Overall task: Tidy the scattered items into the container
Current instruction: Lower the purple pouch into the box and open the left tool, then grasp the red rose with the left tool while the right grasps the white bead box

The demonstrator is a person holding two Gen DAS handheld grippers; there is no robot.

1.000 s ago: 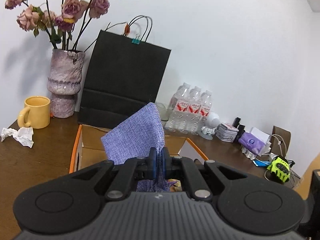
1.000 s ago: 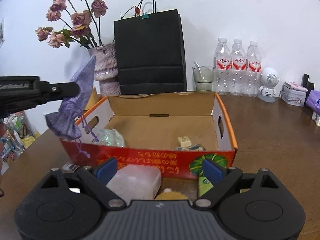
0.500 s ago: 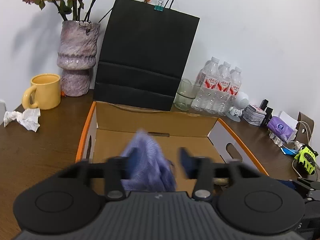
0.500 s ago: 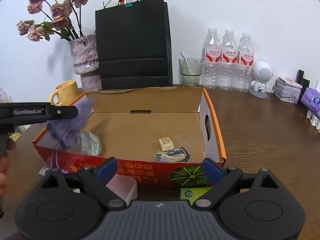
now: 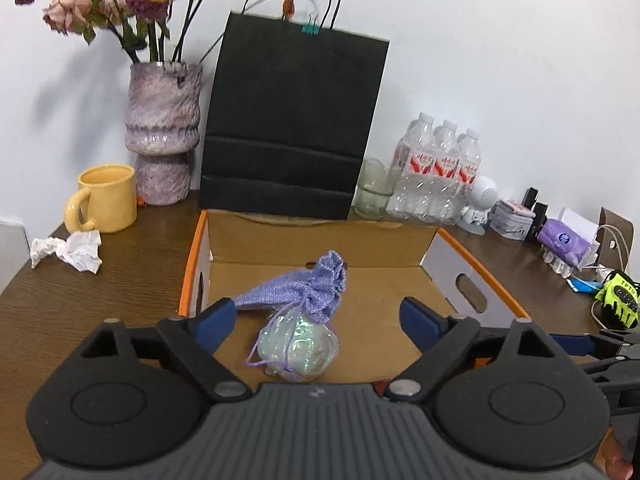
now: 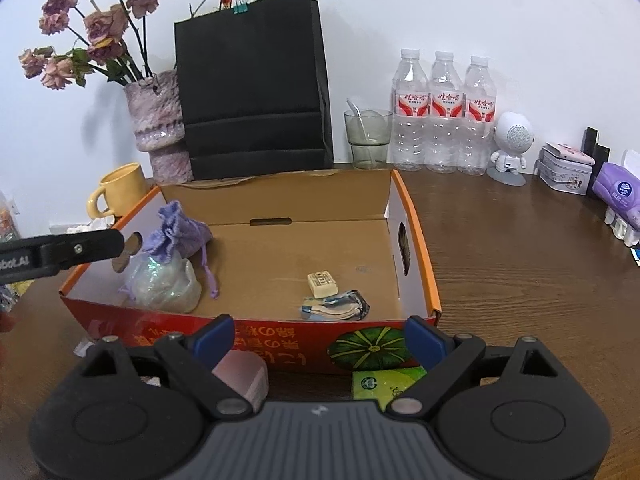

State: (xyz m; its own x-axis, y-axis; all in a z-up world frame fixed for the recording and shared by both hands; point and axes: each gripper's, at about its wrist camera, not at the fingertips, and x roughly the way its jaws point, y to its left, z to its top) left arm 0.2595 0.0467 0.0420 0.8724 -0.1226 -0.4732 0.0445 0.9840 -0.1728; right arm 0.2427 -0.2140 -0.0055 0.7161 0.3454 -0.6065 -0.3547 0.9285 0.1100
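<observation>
Since a second ago the purple pouch [image 5: 304, 294] has left the left gripper [image 5: 316, 320], whose jaws were pinched on it and now stand wide with nothing between them; pouch now lies inside the cardboard box [image 6: 416, 220] at its left end, resting on the iridescent bag [image 5: 298, 346], tied neck toward the far wall. Left gripper hovers over the box's near-left corner. Also in the box: small beige block [image 6: 322, 283] and a flat wrapper packet [image 6: 340, 307] near the front wall, right of centre. Right gripper [image 6: 318, 340] jaws wide, empty, sits outside the box's front wall, low over the tabletop [image 6: 520, 280]. Still out: pale pink box [image 6: 244, 376] and green packet [image 6: 386, 380], both on the tabletop touching or just beside the front wall, directly under the right jaws, pink one nearer its left finger, green one nearer its right finger. Right hand is clearly the nearer one; long axes of both are hidden by the gripper body. Next grasp likely one of these.
</observation>
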